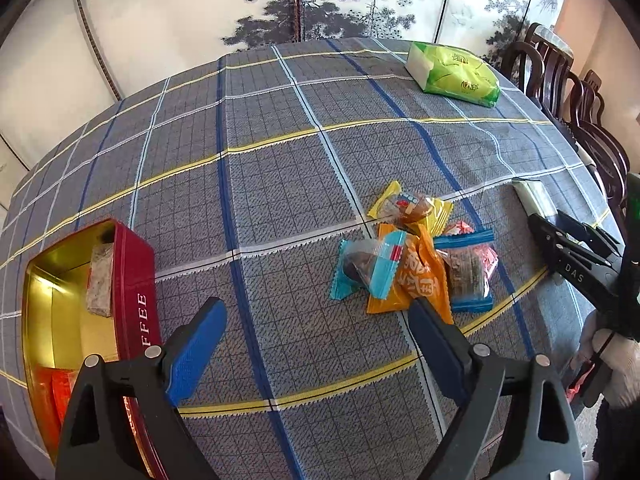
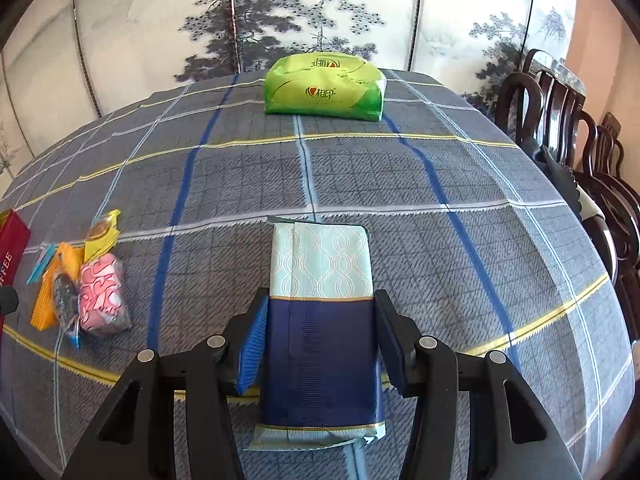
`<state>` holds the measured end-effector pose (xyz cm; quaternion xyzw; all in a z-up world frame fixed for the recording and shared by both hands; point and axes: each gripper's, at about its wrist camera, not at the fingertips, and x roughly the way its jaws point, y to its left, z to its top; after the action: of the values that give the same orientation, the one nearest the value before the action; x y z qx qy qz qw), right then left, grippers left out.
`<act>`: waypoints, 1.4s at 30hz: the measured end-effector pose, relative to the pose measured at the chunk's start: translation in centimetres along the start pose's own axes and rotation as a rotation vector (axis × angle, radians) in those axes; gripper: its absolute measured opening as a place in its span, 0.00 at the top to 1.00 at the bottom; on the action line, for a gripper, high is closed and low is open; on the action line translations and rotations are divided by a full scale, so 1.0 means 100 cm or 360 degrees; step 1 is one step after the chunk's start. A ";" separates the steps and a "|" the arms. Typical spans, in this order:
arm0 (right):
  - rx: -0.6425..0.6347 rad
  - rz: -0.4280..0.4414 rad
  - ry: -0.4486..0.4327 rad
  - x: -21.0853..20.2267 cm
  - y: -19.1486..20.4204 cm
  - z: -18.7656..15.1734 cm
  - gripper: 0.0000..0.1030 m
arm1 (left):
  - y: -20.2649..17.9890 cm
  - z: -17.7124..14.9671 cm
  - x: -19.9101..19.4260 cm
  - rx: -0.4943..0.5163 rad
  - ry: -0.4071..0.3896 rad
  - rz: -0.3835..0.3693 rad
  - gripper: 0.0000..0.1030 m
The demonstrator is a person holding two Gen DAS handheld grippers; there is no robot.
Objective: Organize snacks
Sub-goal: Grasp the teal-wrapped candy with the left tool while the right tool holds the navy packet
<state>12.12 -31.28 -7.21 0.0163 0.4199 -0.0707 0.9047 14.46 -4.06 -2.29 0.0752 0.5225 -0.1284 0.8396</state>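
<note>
I use the snack pile (image 1: 416, 256) as my landmark. My left gripper (image 1: 316, 340) hovers just short of it, tilted down at the plaid tablecloth (image 1: 280, 168), jaws spread wide and empty. Left of the pile stands the open red tin (image 1: 132, 280) with a few snacks inside. Right of the pile, my right gripper (image 2: 320, 344) points forward over the cloth, jaws clamping a navy-and-mint packet (image 2: 322, 320). Far beyond lies a green tissue pack (image 2: 324, 88).

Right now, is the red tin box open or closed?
Open. The red tin shows no lid on top, and its gold inside is in plain view with a wrapped bar and orange packets in it.
</note>
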 end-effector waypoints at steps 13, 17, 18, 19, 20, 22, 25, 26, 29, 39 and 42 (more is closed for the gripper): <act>0.0008 0.0001 -0.0003 0.002 -0.002 0.003 0.49 | -0.006 0.033 0.030 0.0013 0.0021 -0.0059 0.35; 0.0007 -0.0001 -0.0003 0.002 -0.002 0.003 0.49 | -0.006 0.034 0.038 0.0004 0.0045 -0.0093 0.42; 0.0007 0.0000 -0.0003 0.002 -0.002 0.003 0.49 | -0.006 0.034 0.040 -0.0003 0.0050 -0.0087 0.45; 0.0008 0.0001 -0.0003 0.002 -0.002 0.003 0.48 | -0.005 0.034 0.043 -0.0009 0.0054 -0.0082 0.48; 0.0009 0.0002 -0.0003 0.002 -0.002 0.004 0.48 | -0.004 0.034 0.045 -0.0014 0.0058 -0.0082 0.49; 0.0009 0.0000 -0.0004 0.002 -0.002 0.003 0.48 | -0.001 0.034 0.051 -0.0037 0.0084 -0.0092 0.53; 0.0008 0.0000 -0.0003 0.002 -0.002 0.003 0.48 | 0.001 0.028 0.053 -0.0060 0.0088 -0.0099 0.59; 0.0009 0.0002 -0.0003 0.002 -0.003 0.003 0.48 | 0.000 0.027 0.053 -0.0049 0.0083 -0.0091 0.61; -0.0001 0.0003 -0.0001 0.005 0.001 0.006 0.46 | 0.001 0.024 0.051 -0.0035 0.0076 -0.0077 0.65; 0.0000 0.0004 -0.0001 0.006 0.001 0.007 0.45 | 0.007 0.017 0.047 -0.0070 0.0068 -0.0061 0.76; 0.0001 0.0004 -0.0001 0.006 0.001 0.007 0.45 | 0.004 0.014 0.046 -0.0061 0.0051 -0.0019 0.76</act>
<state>13.02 -31.28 -7.21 0.0170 0.4195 -0.0695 0.9049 17.70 -4.72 -5.84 0.0581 0.5385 -0.1220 0.8317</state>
